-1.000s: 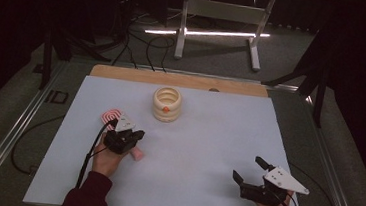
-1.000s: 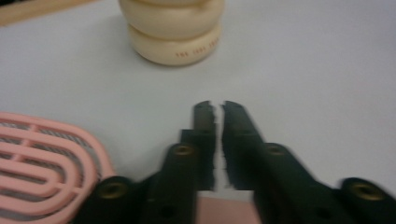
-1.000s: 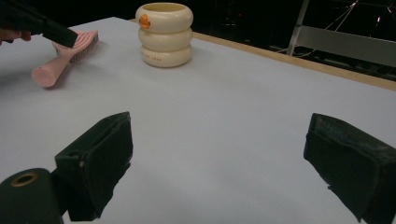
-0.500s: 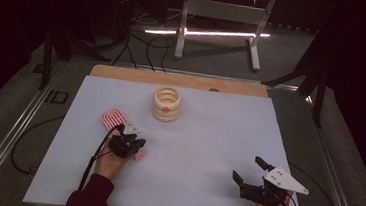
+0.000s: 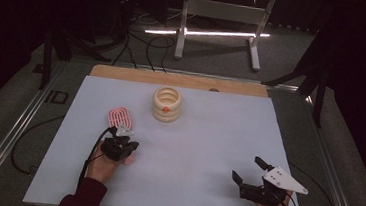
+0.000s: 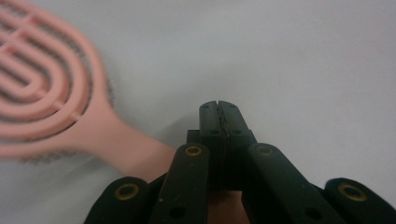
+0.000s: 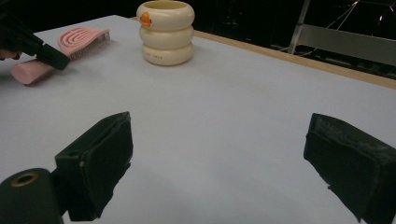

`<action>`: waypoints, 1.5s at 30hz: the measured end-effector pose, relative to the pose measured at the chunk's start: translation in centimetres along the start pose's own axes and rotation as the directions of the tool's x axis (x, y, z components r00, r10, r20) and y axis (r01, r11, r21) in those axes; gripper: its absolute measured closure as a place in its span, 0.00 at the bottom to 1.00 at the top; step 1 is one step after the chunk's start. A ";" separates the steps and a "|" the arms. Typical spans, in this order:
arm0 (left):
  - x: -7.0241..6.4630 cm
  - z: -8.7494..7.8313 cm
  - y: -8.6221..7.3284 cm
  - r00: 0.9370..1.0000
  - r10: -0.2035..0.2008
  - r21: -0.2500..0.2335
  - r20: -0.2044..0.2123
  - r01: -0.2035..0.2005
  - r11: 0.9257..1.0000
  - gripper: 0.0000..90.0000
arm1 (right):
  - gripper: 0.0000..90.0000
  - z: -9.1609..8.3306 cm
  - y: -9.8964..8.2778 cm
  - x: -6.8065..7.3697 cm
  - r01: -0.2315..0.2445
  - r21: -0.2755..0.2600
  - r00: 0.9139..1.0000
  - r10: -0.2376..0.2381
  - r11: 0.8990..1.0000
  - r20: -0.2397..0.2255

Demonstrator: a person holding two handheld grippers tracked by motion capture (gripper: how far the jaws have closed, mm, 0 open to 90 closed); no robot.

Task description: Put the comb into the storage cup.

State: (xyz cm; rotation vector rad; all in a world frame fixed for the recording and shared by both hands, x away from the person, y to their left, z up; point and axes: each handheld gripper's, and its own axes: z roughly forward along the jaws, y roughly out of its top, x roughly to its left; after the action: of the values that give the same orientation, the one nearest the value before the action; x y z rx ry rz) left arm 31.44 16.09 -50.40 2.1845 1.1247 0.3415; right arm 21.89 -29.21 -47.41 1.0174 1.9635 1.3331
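Observation:
A pink hairbrush point(image 5: 119, 115) lies flat on the white table point(image 5: 208, 135), left of centre, with its handle running back toward the person. My left gripper point(image 5: 122, 134) sits over that handle. Its jaws are shut together with nothing between them, and the brush point(image 6: 51, 107) lies just to their left. From the right gripper view, the left gripper's tip point(image 7: 55, 59) hovers at the pink handle point(image 7: 28, 72). My right gripper point(image 5: 249, 170) rests near the front right edge, open and empty point(image 7: 219, 154).
A cream ringed cup point(image 5: 167, 103) with a small orange figure on it stands upright behind the brush, near the table's middle back point(image 7: 166, 32). A wooden strip point(image 5: 178, 80) edges the far side. Beyond it are cables and a metal stand on the floor.
My left gripper has drawn back a little toward the near edge, uncovering the brush head, which now lies flat. The right gripper has not moved.

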 end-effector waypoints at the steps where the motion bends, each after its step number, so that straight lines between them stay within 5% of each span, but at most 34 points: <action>1: 0.1 -0.3 -0.2 1.000 0.001 0.003 0.003 -0.001 1.000 1.00 | 0.09 0.0 0.0 0.0 0.000 0.002 1.000 0.000 1.000 0.002; 24: 3.4 -3.7 -2.9 0.995 -0.066 0.005 -0.072 0.067 0.998 1.00 | 0.09 0.0 0.0 0.1 0.003 0.005 1.000 -0.003 1.000 0.003; 36: 3.0 -3.6 -2.7 0.996 -0.054 -0.009 -0.069 0.053 0.999 1.00 | 0.09 0.0 0.0 0.0 0.002 0.003 1.000 -0.002 1.000 0.003; 42: 2.7 -4.8 -2.7 0.998 -0.041 -0.113 -0.046 0.036 0.993 0.89 | 0.09 0.0 0.0 0.0 0.001 -0.003 1.000 -0.001 1.000 0.002; 45: 2.7 -5.9 -2.9 0.998 -0.046 -0.189 -0.034 0.038 0.981 0.82 | 0.09 0.0 0.0 -0.1 0.002 -0.003 1.000 -0.002 1.000 0.002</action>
State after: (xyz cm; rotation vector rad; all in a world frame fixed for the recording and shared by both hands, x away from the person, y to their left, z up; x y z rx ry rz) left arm 28.33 22.04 -48.05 1.9933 1.1102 0.4543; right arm 21.92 -29.28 -47.42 1.0152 1.9598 1.3328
